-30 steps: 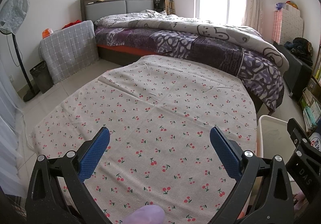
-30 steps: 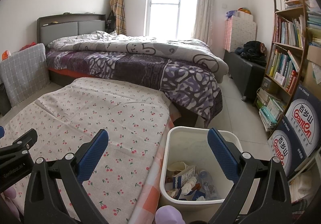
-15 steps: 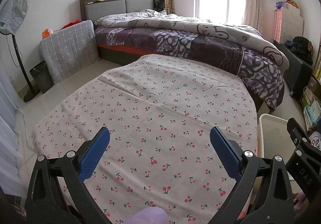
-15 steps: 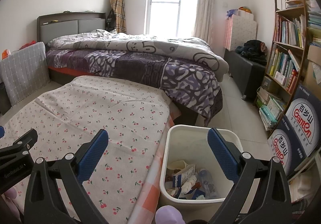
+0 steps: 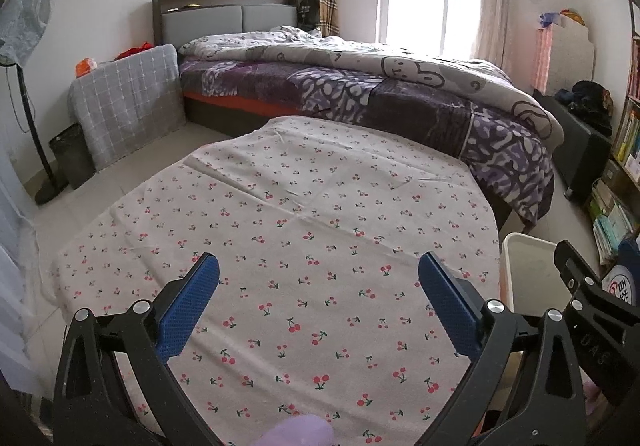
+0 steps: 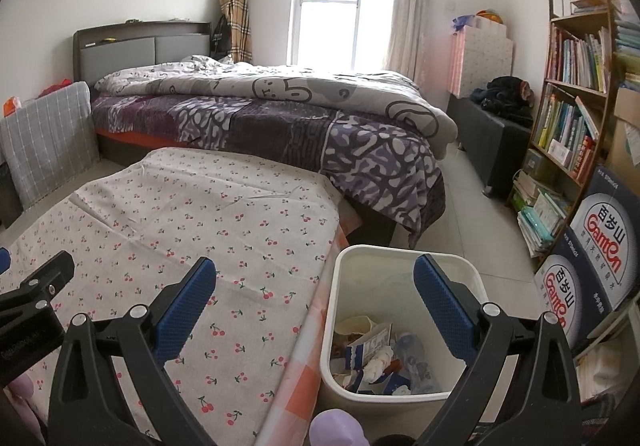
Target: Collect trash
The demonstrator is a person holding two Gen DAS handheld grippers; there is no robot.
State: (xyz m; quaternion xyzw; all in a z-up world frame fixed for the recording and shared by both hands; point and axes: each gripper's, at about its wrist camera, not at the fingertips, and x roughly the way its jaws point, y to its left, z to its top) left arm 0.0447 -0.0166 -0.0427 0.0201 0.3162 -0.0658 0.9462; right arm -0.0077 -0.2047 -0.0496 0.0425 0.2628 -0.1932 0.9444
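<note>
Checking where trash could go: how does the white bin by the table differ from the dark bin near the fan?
The white bin is pale and open-topped, with trash visible inside; the dark bin is black, its contents hidden. The white bin stands beside the cherry-print tablecloth; the dark one sits by the fan stand. Both stand upright on the floor.

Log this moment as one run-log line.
left gripper: open, empty | right gripper: open, empty | cherry cloth: bare | white bin: holds trash

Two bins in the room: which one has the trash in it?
The white bin beside the cherry-print table, under the right gripper; cartons and wrappers show inside. The dark bin stands far off by the fan, contents unseen.
</note>
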